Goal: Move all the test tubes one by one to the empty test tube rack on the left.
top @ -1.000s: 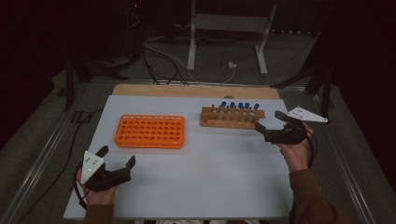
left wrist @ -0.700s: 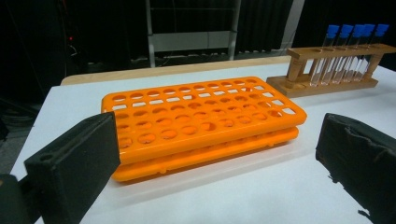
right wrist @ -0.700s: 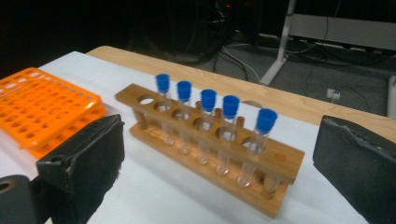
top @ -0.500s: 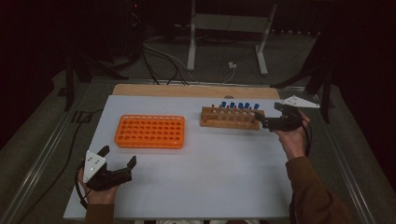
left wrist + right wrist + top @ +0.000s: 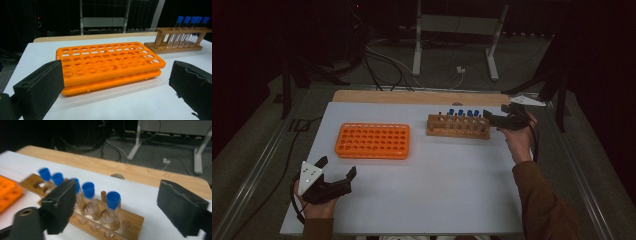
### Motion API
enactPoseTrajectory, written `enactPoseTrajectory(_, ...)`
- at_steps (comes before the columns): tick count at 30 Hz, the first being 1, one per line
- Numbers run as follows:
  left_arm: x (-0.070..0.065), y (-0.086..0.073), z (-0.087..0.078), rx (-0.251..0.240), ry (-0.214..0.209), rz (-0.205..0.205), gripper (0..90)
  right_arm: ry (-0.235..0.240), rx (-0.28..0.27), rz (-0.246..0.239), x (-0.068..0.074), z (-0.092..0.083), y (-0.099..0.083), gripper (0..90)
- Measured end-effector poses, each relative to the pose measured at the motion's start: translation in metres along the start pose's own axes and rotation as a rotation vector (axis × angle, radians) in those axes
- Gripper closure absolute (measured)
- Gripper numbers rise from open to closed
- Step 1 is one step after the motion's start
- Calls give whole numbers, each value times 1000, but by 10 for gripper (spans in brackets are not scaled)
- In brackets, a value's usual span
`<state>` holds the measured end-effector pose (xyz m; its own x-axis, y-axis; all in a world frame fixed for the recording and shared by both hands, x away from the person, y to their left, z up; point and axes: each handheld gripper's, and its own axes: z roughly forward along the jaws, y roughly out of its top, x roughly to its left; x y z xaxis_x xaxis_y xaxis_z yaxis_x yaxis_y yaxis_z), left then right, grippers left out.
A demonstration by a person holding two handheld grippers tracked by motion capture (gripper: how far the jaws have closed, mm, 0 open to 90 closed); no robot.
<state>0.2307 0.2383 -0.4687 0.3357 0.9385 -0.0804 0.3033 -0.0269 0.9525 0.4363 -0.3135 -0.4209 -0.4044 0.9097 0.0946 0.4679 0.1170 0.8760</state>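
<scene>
Five blue-capped tubes [image 5: 113, 202] all sat in the wooden rack [image 5: 458, 128] at the table's far right; nearest tube stood between the right gripper [image 5: 490, 119]'s jaws, untouched, jaws just closing in but a clear gap left. Orange rack [image 5: 372, 141] was empty, so no transfer done yet. Left gripper [image 5: 337, 168] rested wide apart, holding nothing, near the white table [image 5: 432, 190]'s front-left edge.

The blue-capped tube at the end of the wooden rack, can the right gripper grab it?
Probably yes. The right gripper has open jaws that have just been closing, with the end tube standing between them, untouched, on the wooden rack, nothing blocking it.
</scene>
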Motion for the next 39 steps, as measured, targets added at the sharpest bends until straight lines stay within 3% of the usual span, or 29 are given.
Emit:
enactPoseTrajectory(3, 0, 0, 0, -1, -2, -2, 8, -20, 31, 2, -1, 13, -7, 382)
enactPoseTrajectory(4, 1, 0, 0, -1, -2, -2, 8, -20, 31, 2, -1, 13, -7, 382)
enactPoseTrajectory(8, 1, 0, 0, -1, -5, -6, 8, -33, 51, -25, 3, 22, -10, 567)
enactPoseTrajectory(9, 1, 0, 0, -2, -5, -6, 9, -32, 52, -24, 4, 26, -12, 653)
enactPoseTrajectory(12, 1, 0, -1, -6, -4, -9, 8, -44, 71, -41, 8, 30, -16, 722)
enactPoseTrajectory(27, 3, -1, 0, -2, -9, -16, 9, -67, 55, -31, 14, 32, -23, 763)
enactPoseTrajectory(39, 1, -2, 2, 11, -12, -10, 8, -62, -28, -39, 13, 7, -2, 764)
